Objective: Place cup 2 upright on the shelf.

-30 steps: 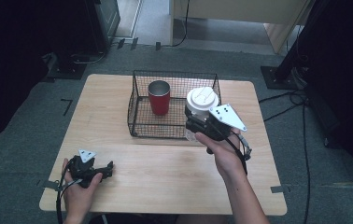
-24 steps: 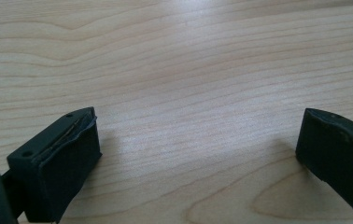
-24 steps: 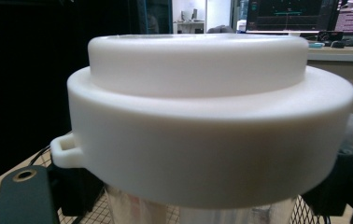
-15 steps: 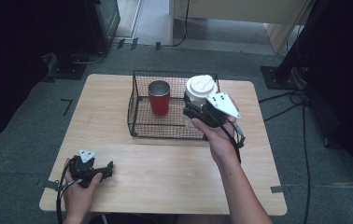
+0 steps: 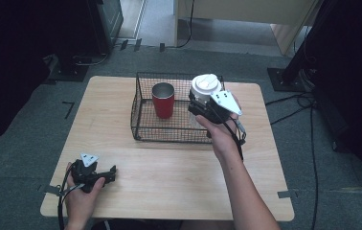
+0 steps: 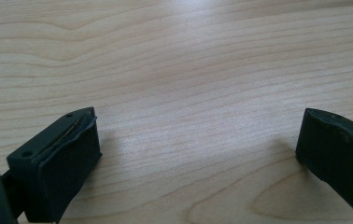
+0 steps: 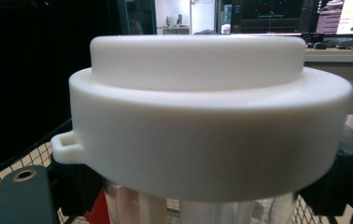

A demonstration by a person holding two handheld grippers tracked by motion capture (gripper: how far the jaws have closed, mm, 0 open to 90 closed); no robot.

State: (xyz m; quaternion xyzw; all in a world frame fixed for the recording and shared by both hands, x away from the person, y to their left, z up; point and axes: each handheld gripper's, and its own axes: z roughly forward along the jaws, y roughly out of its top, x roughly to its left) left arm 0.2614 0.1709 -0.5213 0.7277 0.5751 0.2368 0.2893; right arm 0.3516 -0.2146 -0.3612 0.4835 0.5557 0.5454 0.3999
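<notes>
Your right tongs [image 5: 203,106] were clenched on the jar [image 5: 205,89], a clear one with a white lid; in the right gripper view the jaws pinched the clear wall just under the lid [image 7: 202,116]. Over the last second you had carried it away from you and a little to your left, from over the basket's near right corner to above its right half. The jar hung higher than the rim, not yet down inside. By my reading the carry was nearly over, and what remained was to lower the jar and let go.

Your left tongs [image 5: 93,173] stood released, jaws wide apart with only bare surface [image 6: 188,70] between them, resting near the front left corner, well apart from the right tongs. That hand had kept still.

Just below the right tongs sat the wire basket [image 5: 141,112]. Inside it, to the left of the jar, stood a red cup [image 5: 163,99], upright and open at the top; whether anything was in it I couldn't tell. The floor of the basket right under the jar looked free. The jar's clear body was mostly hidden by the tongs, so its contents were unclear too.
</notes>
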